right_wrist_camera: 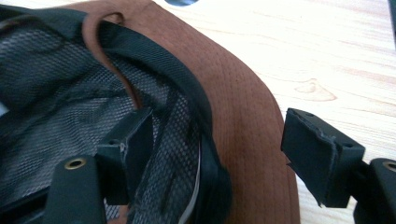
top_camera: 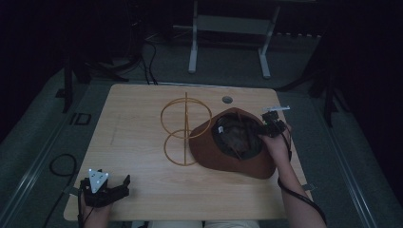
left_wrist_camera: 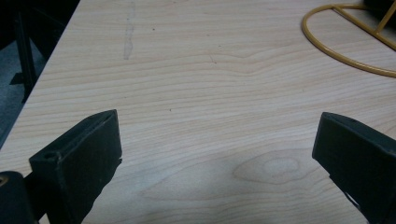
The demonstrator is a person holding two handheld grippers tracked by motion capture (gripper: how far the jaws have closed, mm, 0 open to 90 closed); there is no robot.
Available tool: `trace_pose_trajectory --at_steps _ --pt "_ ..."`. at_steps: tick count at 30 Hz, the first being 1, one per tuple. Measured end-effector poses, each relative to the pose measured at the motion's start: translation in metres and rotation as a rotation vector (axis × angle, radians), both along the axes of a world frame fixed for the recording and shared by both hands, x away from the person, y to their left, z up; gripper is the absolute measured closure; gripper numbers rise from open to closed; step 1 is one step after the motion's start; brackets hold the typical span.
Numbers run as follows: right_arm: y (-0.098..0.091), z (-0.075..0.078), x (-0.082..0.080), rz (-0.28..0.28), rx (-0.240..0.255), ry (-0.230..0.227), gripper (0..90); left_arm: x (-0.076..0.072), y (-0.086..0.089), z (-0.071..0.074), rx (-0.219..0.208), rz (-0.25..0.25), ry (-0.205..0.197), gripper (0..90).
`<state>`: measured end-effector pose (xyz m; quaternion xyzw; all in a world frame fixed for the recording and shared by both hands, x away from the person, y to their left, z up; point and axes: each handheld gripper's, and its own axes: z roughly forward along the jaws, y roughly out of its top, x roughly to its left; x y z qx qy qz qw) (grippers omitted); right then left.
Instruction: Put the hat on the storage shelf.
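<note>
A brown brimmed hat (top_camera: 228, 159) lies upside down on the right half of the wooden table (top_camera: 138, 118), its black mesh lining (right_wrist_camera: 56, 107) facing up. My right gripper (top_camera: 269, 127) is at the hat's right rim. It is open (right_wrist_camera: 219, 123), with one jaw inside the crown on the mesh and the other outside above the brown brim (right_wrist_camera: 238, 112). A brown cord (right_wrist_camera: 100, 42) loops over the rim. A yellow wire stand (top_camera: 185, 128) lies flat just left of the hat. My left gripper (top_camera: 105, 184) rests open (left_wrist_camera: 219, 119) at the table's front left, over bare wood.
A round cable hole (top_camera: 227, 99) sits in the table behind the hat. The stand's ring (left_wrist_camera: 345, 56) is far ahead of my left gripper. White frame legs (top_camera: 192, 47) stand on the dark floor beyond the table, and a cable loop (top_camera: 62, 164) lies at the left.
</note>
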<state>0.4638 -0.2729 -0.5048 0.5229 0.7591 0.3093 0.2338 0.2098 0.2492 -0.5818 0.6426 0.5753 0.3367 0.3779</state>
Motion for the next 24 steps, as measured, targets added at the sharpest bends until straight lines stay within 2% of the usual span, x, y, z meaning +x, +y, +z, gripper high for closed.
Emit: trace_pose_trajectory --at_steps 7,11,14,17,21,24 --pt "0.01 -0.014 0.012 -0.009 -0.046 0.048 29.2 -0.001 0.0 0.001 -0.004 -0.003 -0.011 2.0" --pt "0.016 -0.021 0.016 0.005 -0.067 0.078 30.0 -0.001 -0.001 0.002 0.002 -0.005 -0.012 2.0" --pt "0.021 -0.028 0.017 -0.019 -0.115 0.094 31.8 -0.001 -0.002 0.002 0.002 0.0 -0.013 2.0" --pt "0.024 -0.033 0.018 -0.032 -0.149 0.101 34.3 -0.001 -0.002 0.001 0.004 0.002 -0.005 2.0" --pt "0.03 -0.038 0.018 -0.046 -0.208 0.084 39.5 -0.001 -0.002 0.001 0.002 0.0 -0.006 2.0" --pt "0.034 -0.041 0.017 -0.038 -0.276 0.067 46.7 -0.001 -0.001 0.002 0.002 0.002 -0.003 2.0"
